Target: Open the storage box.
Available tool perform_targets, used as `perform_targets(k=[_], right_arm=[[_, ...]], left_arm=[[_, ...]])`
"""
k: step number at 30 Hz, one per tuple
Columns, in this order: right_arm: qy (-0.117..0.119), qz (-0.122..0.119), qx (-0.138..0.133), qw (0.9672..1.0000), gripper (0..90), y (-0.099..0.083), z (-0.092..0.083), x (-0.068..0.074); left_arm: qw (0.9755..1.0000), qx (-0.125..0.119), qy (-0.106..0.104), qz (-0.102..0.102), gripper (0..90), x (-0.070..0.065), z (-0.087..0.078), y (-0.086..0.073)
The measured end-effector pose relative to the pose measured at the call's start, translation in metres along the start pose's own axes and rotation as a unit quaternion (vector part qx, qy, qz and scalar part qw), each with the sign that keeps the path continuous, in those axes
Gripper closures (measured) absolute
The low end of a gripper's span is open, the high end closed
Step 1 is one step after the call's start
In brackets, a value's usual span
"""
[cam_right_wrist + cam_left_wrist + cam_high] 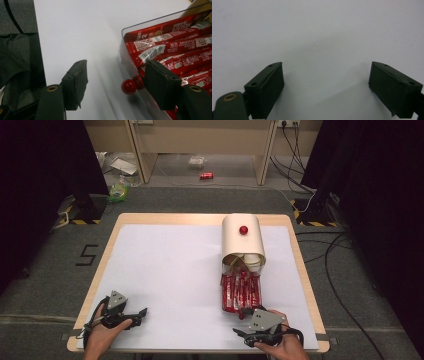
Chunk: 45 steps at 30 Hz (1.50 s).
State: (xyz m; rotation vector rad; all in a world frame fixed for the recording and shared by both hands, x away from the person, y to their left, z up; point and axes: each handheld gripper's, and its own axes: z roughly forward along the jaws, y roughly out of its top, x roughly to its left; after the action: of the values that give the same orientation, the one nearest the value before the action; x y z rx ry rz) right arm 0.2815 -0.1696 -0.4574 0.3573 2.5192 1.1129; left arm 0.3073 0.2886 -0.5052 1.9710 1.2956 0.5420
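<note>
1. Right gripper view: the right gripper point(113, 81) gapes wide, gripping nothing — the clear drawer's red knob point(128, 86) sits between its jaws, red sachets point(172, 47) beyond.
2. High view adds the cream box point(242, 240) behind them.
3. Left gripper point(325, 86) — wide open, empty.

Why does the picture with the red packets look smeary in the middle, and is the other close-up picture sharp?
In the right gripper view, the white table shows grey streaks of blur beside the red knob, while the red packets read fairly clearly. In the left gripper view, the left tool casts soft shadows, its dark edges slightly fuzzy.
</note>
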Motion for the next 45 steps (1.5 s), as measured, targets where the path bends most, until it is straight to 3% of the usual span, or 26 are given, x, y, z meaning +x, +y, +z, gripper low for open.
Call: perform_targets(k=[17, 28, 34, 41, 45], right_arm=[[0.011, -0.006, 0.006, 0.9999, 35.8, 0.0, -0.007, 0.008], [0.024, 0.012, -0.01, 0.9996, 33.3, -0.001, -0.008, 0.005], [0.019, 0.031, -0.042, 0.9984, 31.0, 0.0, -0.015, 0.001], [-0.008, 0.056, -0.061, 0.9965, 27.3, -0.002, -0.02, -0.006], [-0.034, 0.081, -0.08, 0.9929, 25.1, -0.003, -0.021, -0.01]], left_arm=[[1.0, 0.0, 0.0, 0.0, 12.1, 0.0, 0.0, 0.0], [1.0, 0.0, 0.0, 0.0, 12.1, 0.0, 0.0, 0.0], [1.0, 0.0, 0.0, 0.0, 12.1, 0.0, 0.0, 0.0], [1.0, 0.0, 0.0, 0.0, 12.1, 0.0, 0.0, 0.0], [1.0, 0.0, 0.0, 0.0, 12.1, 0.0, 0.0, 0.0]])
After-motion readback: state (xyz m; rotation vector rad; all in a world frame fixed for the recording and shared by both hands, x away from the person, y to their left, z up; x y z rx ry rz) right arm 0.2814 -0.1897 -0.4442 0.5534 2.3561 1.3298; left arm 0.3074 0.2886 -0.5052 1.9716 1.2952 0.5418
